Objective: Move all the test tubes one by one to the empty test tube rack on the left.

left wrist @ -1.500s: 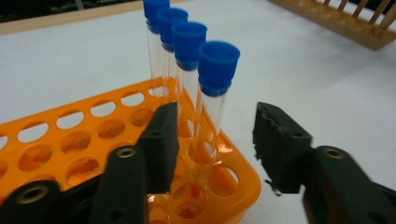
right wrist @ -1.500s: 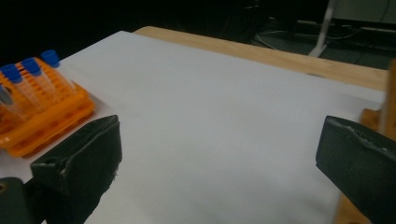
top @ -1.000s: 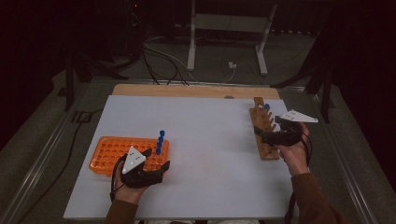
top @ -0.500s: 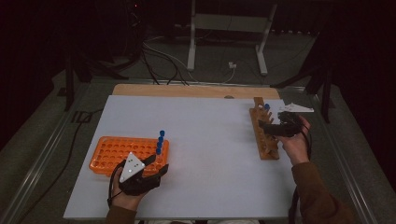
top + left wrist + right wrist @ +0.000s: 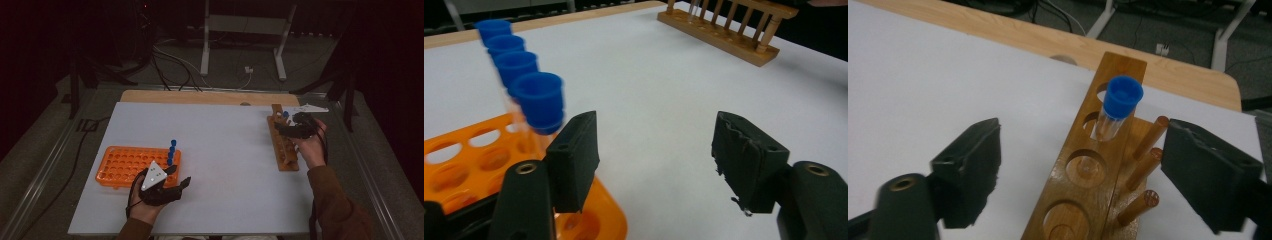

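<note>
A wooden tube rack lies along the mat's right side. One clear tube with a blue cap stands in a hole near its far end, also seen as a blue cap from above. My right gripper hovers open over this wooden rack, a jaw on either side and nothing between them. At the left stands an orange rack with several blue-capped tubes in a row at its right end. My left gripper is open just beside those tubes, holding nothing.
A white mat covers the table, with a bare wooden strip along its far edge. Cables and metal stand legs lie on the dark floor beyond. The wooden rack shows far across the mat from the left gripper.
My right hand has moved along the wooden rack toward its far end. The left hand has stayed by the orange rack, shifting only slightly.
</note>
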The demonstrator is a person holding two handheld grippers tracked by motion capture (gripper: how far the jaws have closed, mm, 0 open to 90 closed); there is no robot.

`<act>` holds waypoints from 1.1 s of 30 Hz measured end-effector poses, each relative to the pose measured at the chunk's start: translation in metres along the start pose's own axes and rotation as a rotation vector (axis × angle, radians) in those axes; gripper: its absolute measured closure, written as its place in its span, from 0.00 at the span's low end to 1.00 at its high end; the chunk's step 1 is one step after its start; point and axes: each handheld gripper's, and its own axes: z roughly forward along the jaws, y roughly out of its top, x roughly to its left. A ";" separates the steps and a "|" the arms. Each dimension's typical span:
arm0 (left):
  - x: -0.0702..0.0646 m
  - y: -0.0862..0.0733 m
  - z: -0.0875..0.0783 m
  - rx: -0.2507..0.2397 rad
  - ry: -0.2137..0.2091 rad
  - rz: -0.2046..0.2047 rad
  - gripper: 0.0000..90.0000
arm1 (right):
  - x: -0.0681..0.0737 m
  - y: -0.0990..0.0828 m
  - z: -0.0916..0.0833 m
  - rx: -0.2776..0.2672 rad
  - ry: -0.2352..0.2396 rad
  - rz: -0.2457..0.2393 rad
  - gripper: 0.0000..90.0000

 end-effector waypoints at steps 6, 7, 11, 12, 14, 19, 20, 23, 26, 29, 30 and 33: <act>-0.005 0.001 0.007 0.002 -0.008 0.018 0.31 | -0.004 0.000 0.009 -0.003 -0.030 0.000 0.53; -0.006 0.001 0.007 0.002 -0.008 0.020 0.30 | -0.005 0.001 0.010 -0.002 -0.035 -0.003 0.57; -0.007 0.001 0.009 0.004 -0.009 0.023 0.23 | -0.006 0.001 0.014 -0.004 -0.054 -0.006 0.72; -0.008 0.001 0.010 0.007 -0.012 0.026 0.22 | -0.006 0.000 0.015 -0.006 -0.054 -0.002 0.77; -0.009 0.000 0.011 0.011 -0.018 0.029 0.21 | -0.009 0.001 0.016 -0.009 -0.062 0.011 0.81; -0.011 0.000 0.013 0.019 -0.021 0.033 0.20 | -0.010 0.003 0.020 -0.002 -0.056 0.016 0.83; -0.012 0.000 0.013 0.020 -0.024 0.033 0.20 | -0.010 0.003 0.020 -0.001 -0.058 0.011 0.83; -0.012 0.000 0.014 0.020 -0.025 0.033 0.20 | -0.010 0.006 0.023 0.001 -0.056 0.012 0.83; -0.012 -0.001 0.014 0.020 -0.027 0.032 0.20 | -0.008 0.007 0.025 0.000 -0.056 0.010 0.83; -0.013 -0.001 0.014 0.022 -0.029 0.034 0.19 | -0.007 0.008 0.027 0.001 -0.051 0.008 0.84; -0.013 -0.001 0.014 0.021 -0.029 0.034 0.19 | -0.006 0.008 0.027 0.001 -0.054 0.008 0.84; -0.013 -0.001 0.014 0.020 -0.029 0.035 0.19 | -0.007 0.008 0.028 -0.003 -0.049 0.017 0.86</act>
